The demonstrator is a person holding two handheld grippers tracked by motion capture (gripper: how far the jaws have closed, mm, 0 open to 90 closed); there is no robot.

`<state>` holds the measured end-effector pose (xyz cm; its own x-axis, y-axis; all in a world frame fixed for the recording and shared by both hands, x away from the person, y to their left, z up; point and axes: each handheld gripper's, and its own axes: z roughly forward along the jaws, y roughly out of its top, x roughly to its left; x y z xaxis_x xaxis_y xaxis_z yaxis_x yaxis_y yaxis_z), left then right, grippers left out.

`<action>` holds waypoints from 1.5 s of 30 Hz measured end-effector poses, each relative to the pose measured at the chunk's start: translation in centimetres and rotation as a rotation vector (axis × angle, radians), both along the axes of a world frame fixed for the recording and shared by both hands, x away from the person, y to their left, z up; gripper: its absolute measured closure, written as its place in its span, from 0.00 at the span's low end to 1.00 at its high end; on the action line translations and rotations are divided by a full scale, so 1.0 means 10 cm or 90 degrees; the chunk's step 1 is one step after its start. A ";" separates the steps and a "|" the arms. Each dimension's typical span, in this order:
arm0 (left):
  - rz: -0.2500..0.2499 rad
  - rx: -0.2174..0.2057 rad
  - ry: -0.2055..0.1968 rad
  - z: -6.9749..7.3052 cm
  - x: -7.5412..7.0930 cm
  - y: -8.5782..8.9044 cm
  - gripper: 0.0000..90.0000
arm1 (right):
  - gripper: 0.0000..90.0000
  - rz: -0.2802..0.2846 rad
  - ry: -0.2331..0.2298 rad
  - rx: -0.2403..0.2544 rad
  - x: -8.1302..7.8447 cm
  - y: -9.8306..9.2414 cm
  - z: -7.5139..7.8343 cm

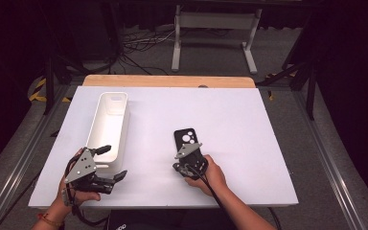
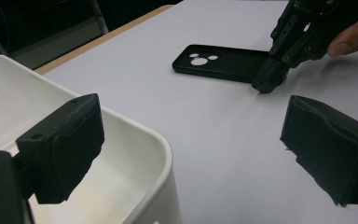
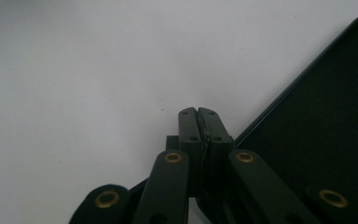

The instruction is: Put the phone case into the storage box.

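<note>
Matte black phone case (image 1: 187,139) flat on white table (image 1: 239,143), right tool (image 1: 189,162) pinched shut beside it, left tool (image 1: 106,163) wide.

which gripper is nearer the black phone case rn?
Right. The right gripper is at the near end of the black phone case, jaws shut. The left gripper sits well off to its left, open, beside the white bin.
</note>
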<state>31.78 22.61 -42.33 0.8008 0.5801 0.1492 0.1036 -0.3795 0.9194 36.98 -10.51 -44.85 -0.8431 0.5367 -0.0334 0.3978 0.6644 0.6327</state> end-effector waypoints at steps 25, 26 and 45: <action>-0.003 0.002 -0.008 0.01 0.01 0.01 0.08 | 0.67 -0.084 -0.112 0.111 0.05 -0.59 0.38; -0.001 0.005 -0.010 0.01 0.01 0.01 0.08 | 0.65 -0.088 -0.116 0.113 0.06 -0.62 0.39; -0.003 0.006 -0.006 0.00 0.01 0.00 0.07 | 0.09 -0.182 -0.154 0.142 0.24 -0.88 0.49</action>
<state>31.84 22.64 -42.29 0.8018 0.5752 0.1620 0.0939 -0.3890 0.9165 39.35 -19.33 -39.93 -0.6418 0.7638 -0.0693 0.3682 0.3862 0.8457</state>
